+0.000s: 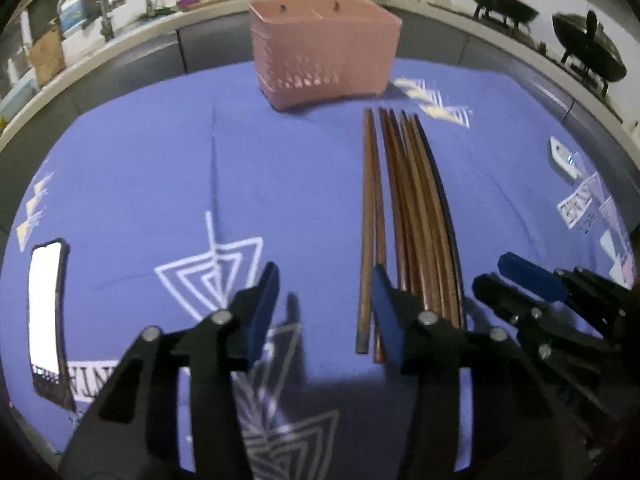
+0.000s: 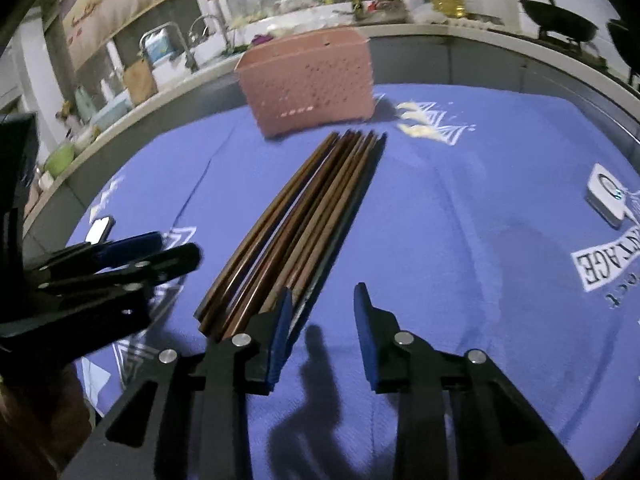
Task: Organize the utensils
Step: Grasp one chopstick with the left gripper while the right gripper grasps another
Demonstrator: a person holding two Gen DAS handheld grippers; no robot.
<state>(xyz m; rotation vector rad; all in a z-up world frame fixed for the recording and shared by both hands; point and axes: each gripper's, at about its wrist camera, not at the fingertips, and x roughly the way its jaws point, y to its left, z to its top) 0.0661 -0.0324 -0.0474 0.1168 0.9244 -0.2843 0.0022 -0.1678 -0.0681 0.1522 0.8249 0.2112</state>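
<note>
Several brown wooden chopsticks [image 1: 404, 208] lie side by side on the blue cloth [image 1: 140, 168], pointing toward a pink perforated holder [image 1: 324, 56] at the far edge. My left gripper [image 1: 324, 280] is open and empty, just left of the chopsticks' near ends, its right finger beside them. My right gripper [image 2: 322, 300] is open and empty, just right of the chopsticks [image 2: 304, 216] near ends. The holder [image 2: 308, 84] stands upright. Each gripper shows in the other's view: the right one [image 1: 516, 276] and the left one [image 2: 160, 248].
A phone [image 1: 46, 316] with a lit screen lies on the cloth at the left. A small white device [image 2: 608, 196] lies at the right. A kitchen counter with a sink [image 1: 120, 12] and woks [image 1: 504, 4] runs behind the table.
</note>
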